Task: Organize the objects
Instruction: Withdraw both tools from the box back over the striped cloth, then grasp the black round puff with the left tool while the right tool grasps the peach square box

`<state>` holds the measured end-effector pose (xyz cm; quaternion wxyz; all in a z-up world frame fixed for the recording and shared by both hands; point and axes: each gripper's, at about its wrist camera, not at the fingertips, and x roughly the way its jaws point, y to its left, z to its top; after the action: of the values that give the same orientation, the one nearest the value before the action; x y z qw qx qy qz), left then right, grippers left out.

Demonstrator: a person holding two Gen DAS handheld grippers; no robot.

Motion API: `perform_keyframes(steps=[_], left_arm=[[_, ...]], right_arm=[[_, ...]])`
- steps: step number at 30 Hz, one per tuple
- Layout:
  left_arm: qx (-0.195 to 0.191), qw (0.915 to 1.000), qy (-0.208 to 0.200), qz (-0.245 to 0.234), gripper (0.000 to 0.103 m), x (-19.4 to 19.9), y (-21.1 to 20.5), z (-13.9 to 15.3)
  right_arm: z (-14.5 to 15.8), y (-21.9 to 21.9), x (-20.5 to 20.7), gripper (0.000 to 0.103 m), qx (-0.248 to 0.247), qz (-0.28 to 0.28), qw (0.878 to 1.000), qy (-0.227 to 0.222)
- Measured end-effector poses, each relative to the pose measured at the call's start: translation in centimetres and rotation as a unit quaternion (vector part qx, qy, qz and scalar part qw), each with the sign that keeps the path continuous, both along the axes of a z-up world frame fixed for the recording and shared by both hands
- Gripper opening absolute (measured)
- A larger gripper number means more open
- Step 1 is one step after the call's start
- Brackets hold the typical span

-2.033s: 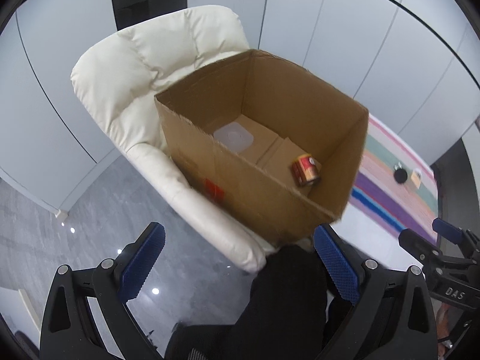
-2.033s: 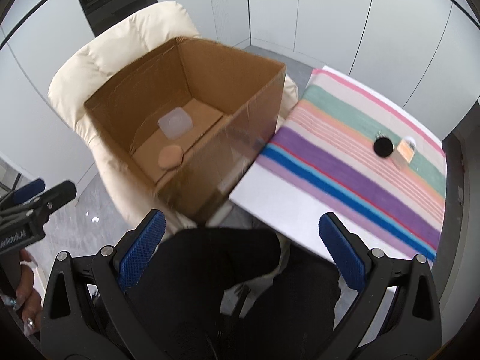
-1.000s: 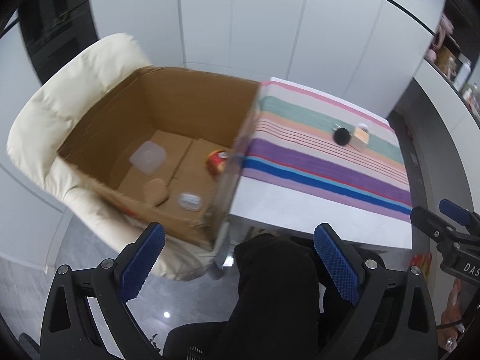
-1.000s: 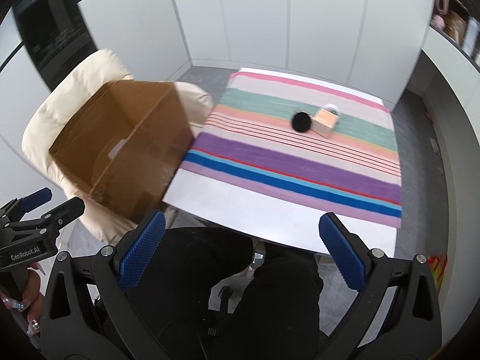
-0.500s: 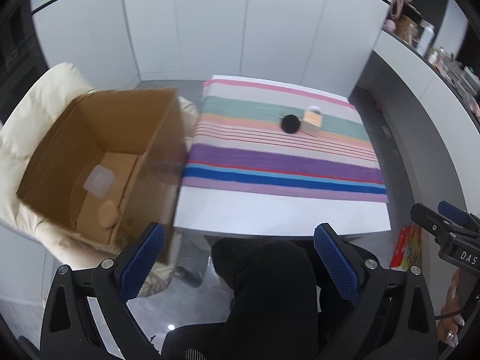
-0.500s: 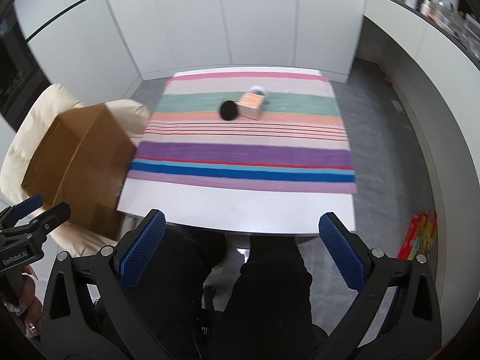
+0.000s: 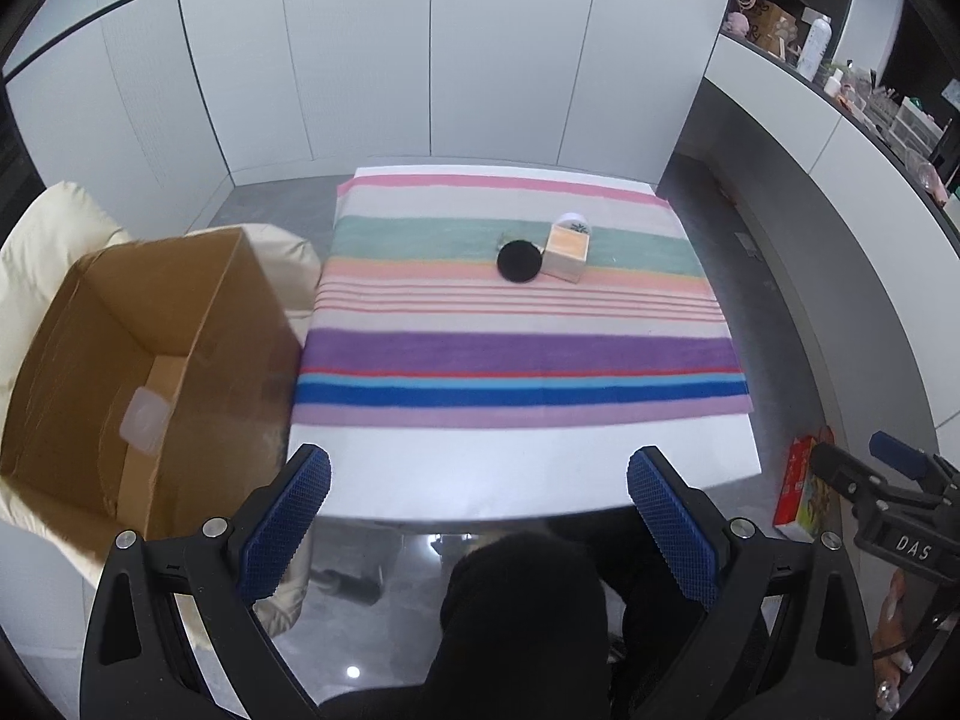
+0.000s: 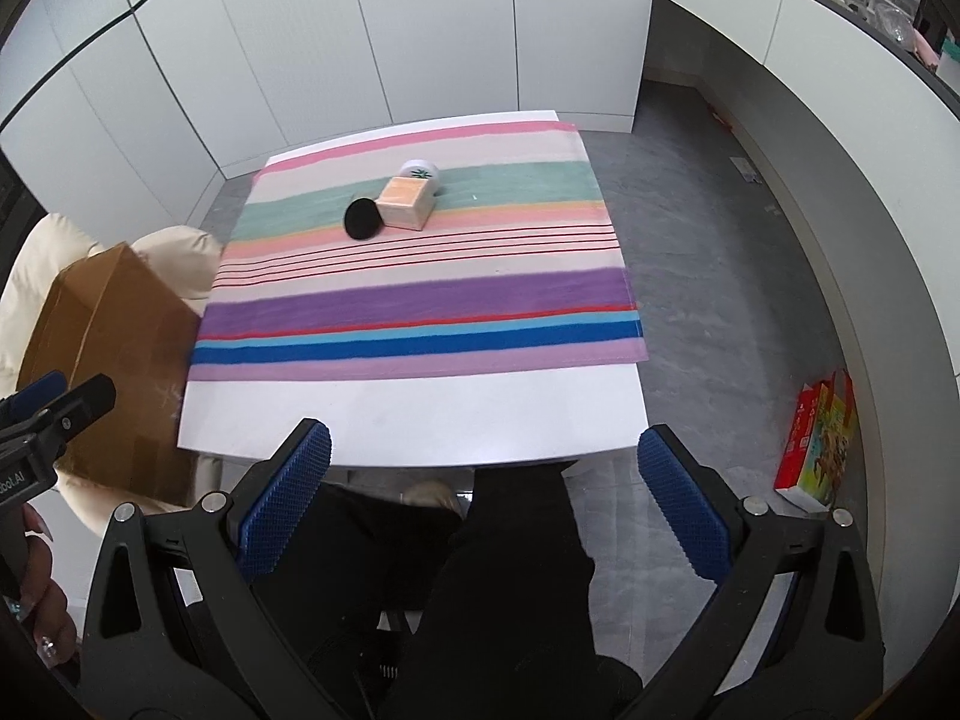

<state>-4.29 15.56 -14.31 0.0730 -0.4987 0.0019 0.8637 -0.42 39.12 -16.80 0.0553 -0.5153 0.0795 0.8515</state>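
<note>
Table swung central, both hand-held grippers (image 7: 478, 513) (image 8: 483, 501) wide — seemingly empty

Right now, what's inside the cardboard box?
In the left wrist view the cardboard box stands open; one clear lidded plastic container lies on its floor. The near wall hides the rest of the floor, so other items cannot be ruled out.

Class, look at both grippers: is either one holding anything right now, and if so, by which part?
Nothing is held. The left gripper and right gripper are both open and empty, back from the table; the black disc and small box lie untouched on the striped cloth.
</note>
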Motion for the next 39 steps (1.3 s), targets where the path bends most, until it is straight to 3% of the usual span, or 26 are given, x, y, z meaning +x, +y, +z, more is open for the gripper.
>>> perform_keyframes(steps=[13,18,28,32,34,36,39], left_arm=[[0.004,0.9999,-0.002,0.016,0.100,-10.1,1.3,-5.1],[-0.003,0.9995,-0.022,0.021,0.100,-14.3,1.8,-8.9],[-0.010,0.9983,-0.055,0.017,0.100,-20.7,2.4,-16.7],[-0.005,0.9980,-0.062,0.006,0.100,-21.9,3.1,-19.0],[0.004,0.9976,-0.069,0.000,0.100,-22.3,3.6,-19.8],[0.006,0.9972,-0.075,-0.006,0.100,-22.7,4.0,-20.6],[0.009,0.9969,-0.077,-0.009,0.100,-22.8,4.5,-21.2]], right_arm=[[-6.6,0.7,-10.2,0.103,-0.017,0.012,0.999,-0.032],[-10.0,0.2,-15.5,0.103,-0.034,0.021,0.998,-0.040],[-15.4,-1.4,-27.1,0.103,-0.085,-0.002,0.996,0.002],[-17.8,-3.3,-31.4,0.103,-0.062,0.002,0.998,-0.002],[-19.1,-4.3,-32.6,0.094,-0.039,0.010,0.999,-0.010],[-20.3,-4.9,-33.2,0.058,-0.025,0.032,0.999,-0.024],[-20.7,-4.6,-32.5,0.054,-0.001,0.047,0.999,-0.021]])
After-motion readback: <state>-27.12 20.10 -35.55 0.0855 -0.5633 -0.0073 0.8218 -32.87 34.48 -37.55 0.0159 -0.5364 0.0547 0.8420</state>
